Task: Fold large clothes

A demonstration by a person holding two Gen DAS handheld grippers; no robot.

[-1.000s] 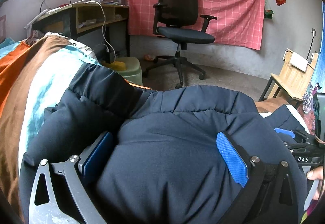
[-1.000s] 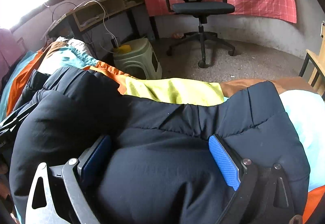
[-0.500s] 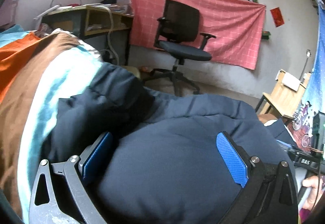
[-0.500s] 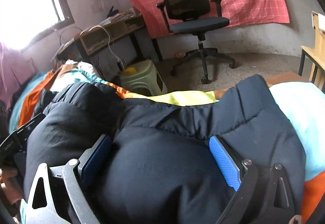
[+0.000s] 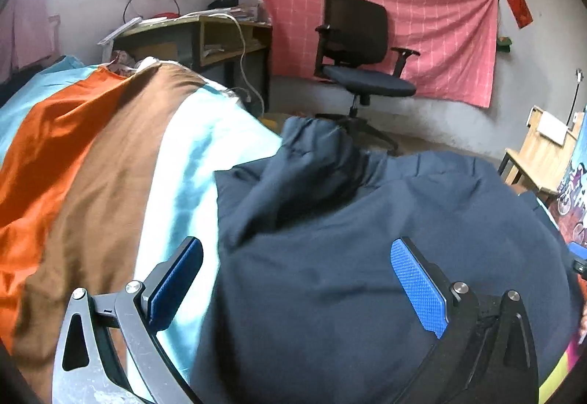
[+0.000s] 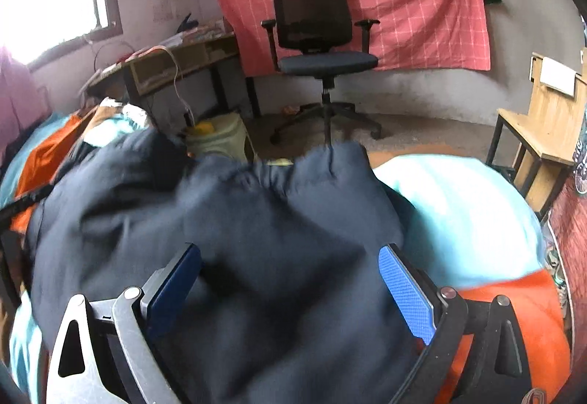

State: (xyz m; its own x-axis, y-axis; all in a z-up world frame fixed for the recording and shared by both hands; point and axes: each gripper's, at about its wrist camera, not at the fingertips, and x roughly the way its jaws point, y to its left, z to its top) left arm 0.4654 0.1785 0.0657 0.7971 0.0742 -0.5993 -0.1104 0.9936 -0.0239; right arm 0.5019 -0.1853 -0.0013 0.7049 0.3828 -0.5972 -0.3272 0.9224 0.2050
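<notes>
A dark navy padded jacket [image 5: 367,239] lies bunched on a striped bedspread [image 5: 91,154]. My left gripper [image 5: 295,250] is open just above the jacket's left part, its left blue pad over the bedspread and its right pad over the cloth. In the right wrist view the same jacket [image 6: 238,220] fills the middle. My right gripper [image 6: 290,253] is open too, and the jacket bulges up between its blue fingers [image 6: 403,283]. The jacket's gathered edge [image 6: 293,165] points towards the room. The near part of the jacket is hidden under both grippers.
The bedspread [image 6: 458,213] shows pale blue and orange bands to the right. Beyond the bed stand a black office chair [image 6: 319,48], a desk [image 5: 205,33] with a hanging cable, a green stool [image 6: 220,140] and a wooden stand [image 6: 543,118].
Both views have risen and pulled back. The jacket's far edge has drawn nearer and bunched up, so more bedspread shows to the left and right. Both grippers stay equally wide.
</notes>
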